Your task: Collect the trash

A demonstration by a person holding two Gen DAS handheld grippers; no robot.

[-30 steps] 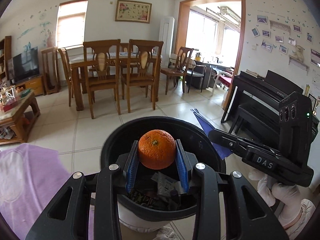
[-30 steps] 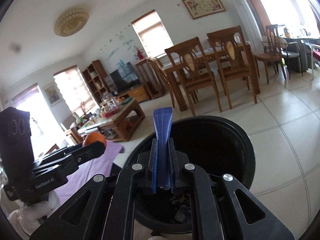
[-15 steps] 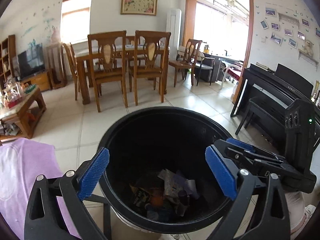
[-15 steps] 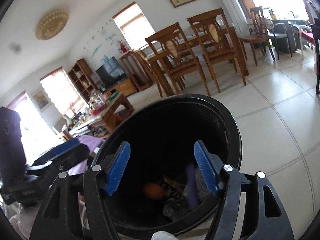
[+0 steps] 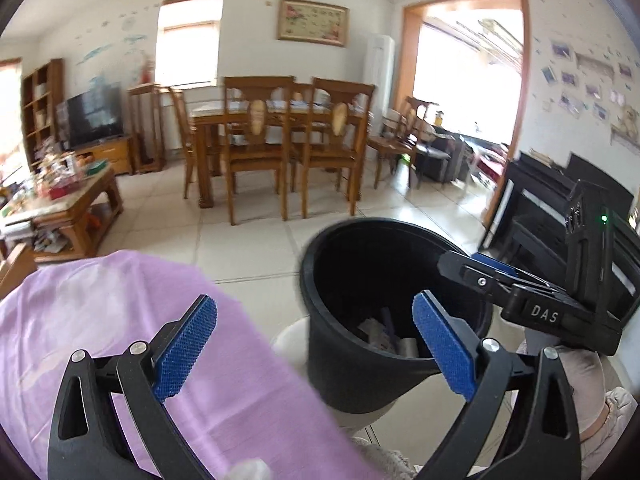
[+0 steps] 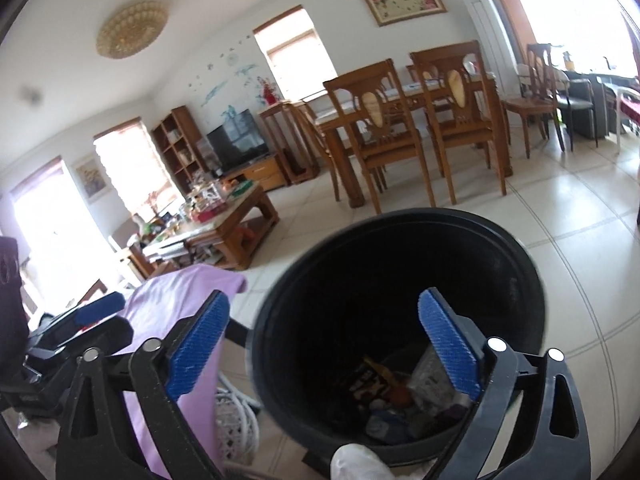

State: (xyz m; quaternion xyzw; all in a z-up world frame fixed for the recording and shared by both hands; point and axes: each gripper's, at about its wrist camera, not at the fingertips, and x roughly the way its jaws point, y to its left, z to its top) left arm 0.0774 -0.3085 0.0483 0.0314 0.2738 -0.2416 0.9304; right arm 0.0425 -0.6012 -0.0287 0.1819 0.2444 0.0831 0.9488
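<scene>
A black round trash bin [image 5: 360, 364] stands on the floor, right of centre in the left wrist view and centre-right in the right wrist view [image 6: 524, 276]. At its bottom lie wrappers [image 6: 432, 380] and an orange [image 6: 401, 397]. My left gripper [image 5: 316, 344] is open and empty, with its right pad over the bin's near rim and its left pad over a purple cloth [image 5: 100, 320]. The jaws of my right gripper [image 6: 324, 344] are opening with nothing between them, just short of the bin. Each gripper shows in the other's view, the right gripper [image 5: 520, 296] and the left gripper [image 6: 80, 320].
The purple cloth [image 6: 180, 296] covers a surface left of the bin. A white stand [image 5: 288, 340] sits under the bin. Beyond it are tiled floor, a cluttered coffee table [image 5: 72, 208], a dining table with chairs [image 5: 280, 140] and a black piano [image 5: 560, 208].
The left gripper opened and let go of the orange, which now lies in the bin. The right gripper went from shut to wide. Both pulled back to the left, away from the bin.
</scene>
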